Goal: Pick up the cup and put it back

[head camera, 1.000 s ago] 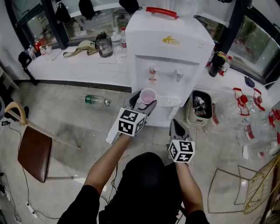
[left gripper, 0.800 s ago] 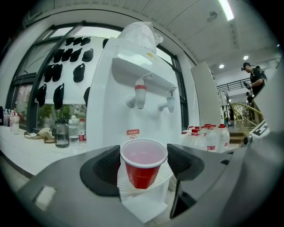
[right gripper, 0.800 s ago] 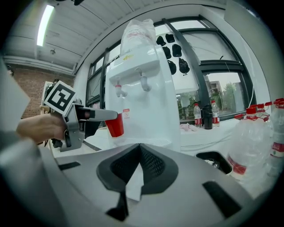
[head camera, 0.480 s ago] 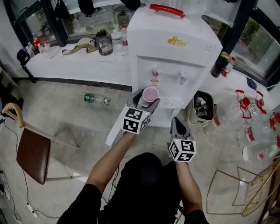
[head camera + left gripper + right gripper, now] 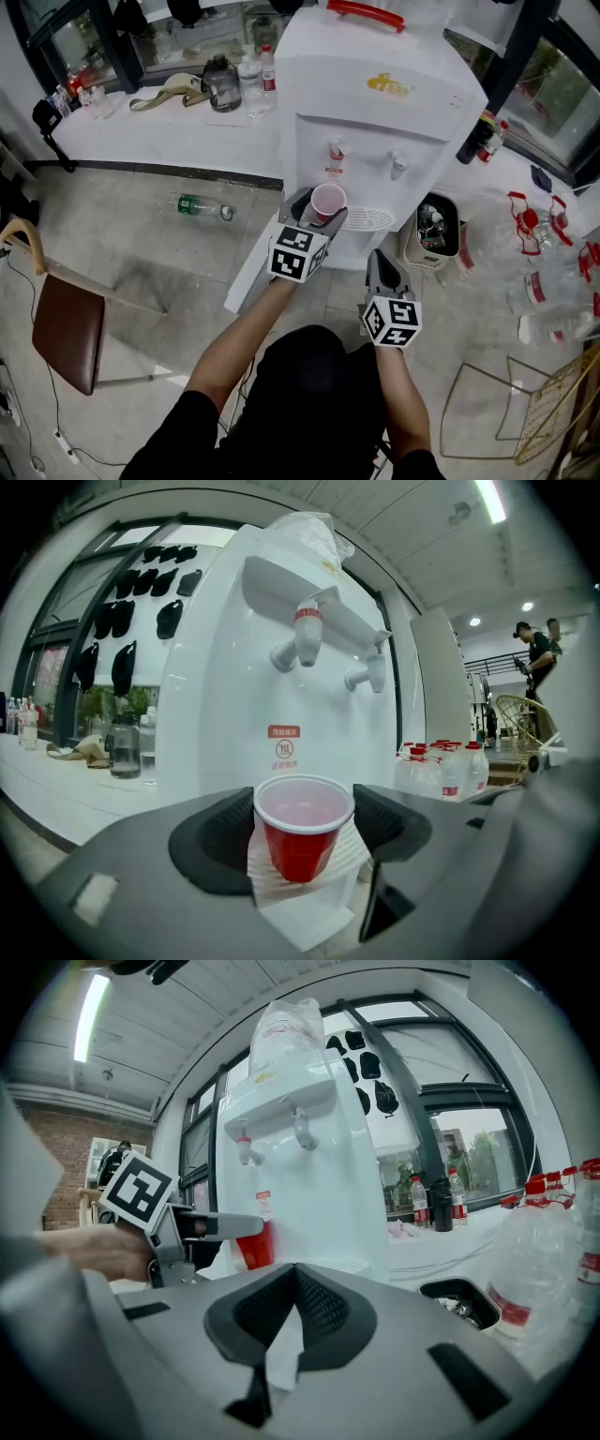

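Observation:
A red cup [image 5: 327, 202] with a white rim stands upright between the jaws of my left gripper [image 5: 319, 210], which is shut on it. In the left gripper view the cup [image 5: 300, 850] is held in front of the white water dispenser [image 5: 225, 667], below and slightly in front of its red tap [image 5: 307, 635]. In the head view the cup hovers at the left end of the drip tray [image 5: 367, 218]. My right gripper [image 5: 381, 266] hangs lower and nearer to me, shut with nothing in it [image 5: 292, 1309].
The water dispenser [image 5: 375, 103] stands against a white ledge [image 5: 169, 131] with bottles on it. A green bottle [image 5: 202, 208] lies on the floor, a brown chair [image 5: 66, 342] is at left, a bin [image 5: 431, 230] and several water bottles [image 5: 553, 272] at right.
My left gripper has carried the cup to the right and closer to the dispenser's drip tray. The right gripper has barely moved.

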### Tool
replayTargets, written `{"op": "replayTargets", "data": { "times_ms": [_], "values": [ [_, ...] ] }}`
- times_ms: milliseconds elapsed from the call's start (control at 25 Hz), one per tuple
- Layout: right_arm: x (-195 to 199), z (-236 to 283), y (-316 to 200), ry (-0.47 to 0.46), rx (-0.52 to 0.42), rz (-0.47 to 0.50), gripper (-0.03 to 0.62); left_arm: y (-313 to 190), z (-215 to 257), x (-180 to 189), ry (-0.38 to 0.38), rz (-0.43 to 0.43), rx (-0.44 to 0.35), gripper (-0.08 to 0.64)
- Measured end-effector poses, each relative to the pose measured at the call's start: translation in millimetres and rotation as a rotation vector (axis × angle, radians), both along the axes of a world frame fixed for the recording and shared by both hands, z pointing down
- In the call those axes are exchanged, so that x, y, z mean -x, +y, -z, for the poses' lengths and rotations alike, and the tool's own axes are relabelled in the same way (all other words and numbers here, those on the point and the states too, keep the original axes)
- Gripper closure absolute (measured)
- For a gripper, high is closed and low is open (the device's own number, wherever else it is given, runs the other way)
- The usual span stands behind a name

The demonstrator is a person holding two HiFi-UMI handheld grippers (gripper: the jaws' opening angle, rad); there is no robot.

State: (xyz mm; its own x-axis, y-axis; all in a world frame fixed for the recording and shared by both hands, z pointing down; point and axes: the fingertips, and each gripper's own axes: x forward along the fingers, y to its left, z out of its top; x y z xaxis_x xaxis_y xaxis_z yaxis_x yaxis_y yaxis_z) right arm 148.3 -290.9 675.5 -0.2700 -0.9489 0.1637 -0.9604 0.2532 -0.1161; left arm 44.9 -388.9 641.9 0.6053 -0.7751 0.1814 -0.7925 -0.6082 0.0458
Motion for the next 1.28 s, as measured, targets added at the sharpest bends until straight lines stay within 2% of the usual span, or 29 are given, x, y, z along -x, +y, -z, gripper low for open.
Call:
{"op": "replayTargets", "data": {
  "times_ms": [480,1280],
  "values": [
    [-6.0,-0.7,-1.0,0.003,0.002,-0.008,0.597,-3.2,-0.4,0.0,0.001,0.024,-0.027,0.230],
    [-5.9,-6.1,1.8,0.005,0.013,-0.003,0.597,-3.2,-1.8,-4.7,-0.009,0.000,-0.032,0.212]
  ]
}}
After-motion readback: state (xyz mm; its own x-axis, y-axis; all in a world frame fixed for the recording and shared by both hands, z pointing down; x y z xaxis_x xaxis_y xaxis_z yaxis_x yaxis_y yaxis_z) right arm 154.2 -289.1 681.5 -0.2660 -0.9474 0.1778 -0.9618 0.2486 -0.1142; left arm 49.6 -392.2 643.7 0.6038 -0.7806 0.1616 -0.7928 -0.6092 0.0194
